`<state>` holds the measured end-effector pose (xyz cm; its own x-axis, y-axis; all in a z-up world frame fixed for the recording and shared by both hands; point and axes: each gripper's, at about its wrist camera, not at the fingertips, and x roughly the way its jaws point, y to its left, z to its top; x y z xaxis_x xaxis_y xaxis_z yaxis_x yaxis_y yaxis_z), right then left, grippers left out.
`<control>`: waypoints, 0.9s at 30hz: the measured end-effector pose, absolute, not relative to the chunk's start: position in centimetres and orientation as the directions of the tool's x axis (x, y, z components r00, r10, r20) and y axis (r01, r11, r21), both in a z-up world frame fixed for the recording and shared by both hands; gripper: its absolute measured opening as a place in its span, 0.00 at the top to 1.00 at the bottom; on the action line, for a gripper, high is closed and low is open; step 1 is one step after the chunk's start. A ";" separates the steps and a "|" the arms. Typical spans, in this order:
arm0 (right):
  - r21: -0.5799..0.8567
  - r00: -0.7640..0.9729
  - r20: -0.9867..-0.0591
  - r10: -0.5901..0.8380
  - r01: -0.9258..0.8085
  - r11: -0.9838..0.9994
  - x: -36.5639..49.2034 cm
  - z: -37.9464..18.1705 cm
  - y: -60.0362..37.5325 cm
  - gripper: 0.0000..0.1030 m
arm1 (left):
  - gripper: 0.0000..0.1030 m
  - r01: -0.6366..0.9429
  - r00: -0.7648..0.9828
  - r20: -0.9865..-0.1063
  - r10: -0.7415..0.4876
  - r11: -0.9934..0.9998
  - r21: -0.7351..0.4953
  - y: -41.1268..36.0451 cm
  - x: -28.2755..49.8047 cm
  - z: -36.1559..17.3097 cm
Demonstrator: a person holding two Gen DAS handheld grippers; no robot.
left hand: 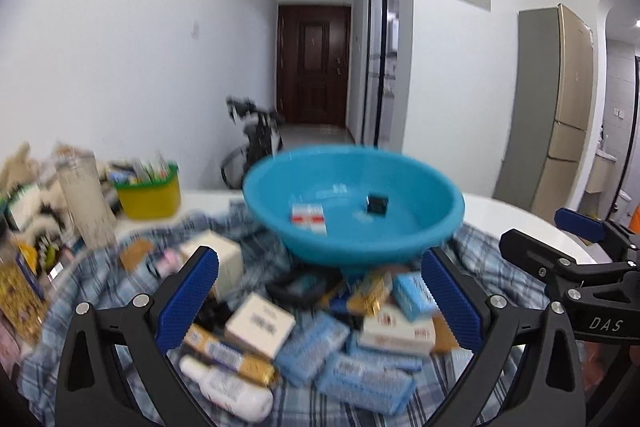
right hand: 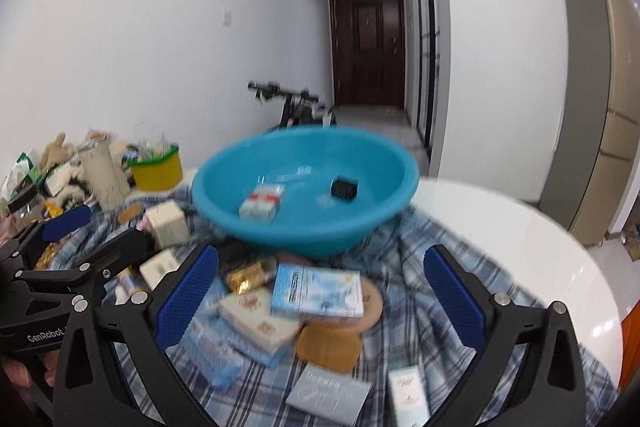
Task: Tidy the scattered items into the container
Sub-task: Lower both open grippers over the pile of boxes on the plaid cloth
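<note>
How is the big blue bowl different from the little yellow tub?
The blue bowl is wide and shallow; the yellow tub is smaller with straighter walls. The blue bowl holds just two things, a red-and-white box and a small black object; the yellow tub is stuffed full. The blue bowl sits on the plaid cloth; the yellow tub sits beyond it. Both are open containers.

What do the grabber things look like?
Both are black plastic frames with silver bolts and two fingers faced in bumpy blue pads. The left gripper shows pads; seen from the right camera its body reads "GenRobot". The right gripper carries white "DAS" lettering in the left camera.
</note>
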<state>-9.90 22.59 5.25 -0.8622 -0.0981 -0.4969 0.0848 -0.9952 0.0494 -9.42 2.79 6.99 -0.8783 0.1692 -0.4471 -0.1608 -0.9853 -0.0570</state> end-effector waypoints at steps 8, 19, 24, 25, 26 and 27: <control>0.020 -0.791 -0.605 -0.087 0.094 -0.995 -9.6 1.8 22.0 0.01 | 0.00 -0.177 -0.805 -0.572 0.157 -0.984 -0.021 3.0 -8.8 3.4; 0.005 -0.702 -0.706 -0.093 0.126 -0.992 -8.6 -1.9 21.6 0.01 | 0.00 -0.197 -0.719 -0.678 0.155 -0.980 -0.015 3.2 -7.2 -0.3; -0.001 -0.683 -0.725 -0.091 0.133 -0.991 -8.4 -2.8 21.4 0.01 | 0.00 -0.202 -0.700 -0.698 0.151 -0.979 -0.010 3.2 -6.9 -0.9; 0.000 -0.681 -0.726 -0.092 0.134 -0.991 -8.3 -2.8 21.3 0.01 | 0.00 -0.202 -0.695 -0.703 0.152 -0.979 -0.012 3.2 -6.9 -1.0; 0.003 -0.679 -0.728 -0.095 0.136 -0.991 -8.3 -2.9 21.4 0.01 | 0.00 -0.202 -0.691 -0.707 0.153 -0.979 -0.014 3.2 -6.9 -1.1; 0.005 -0.675 -0.731 -0.099 0.140 -0.990 -8.3 -3.0 21.4 0.01 | 0.00 -0.202 -0.687 -0.710 0.152 -0.979 -0.015 3.2 -7.0 -1.3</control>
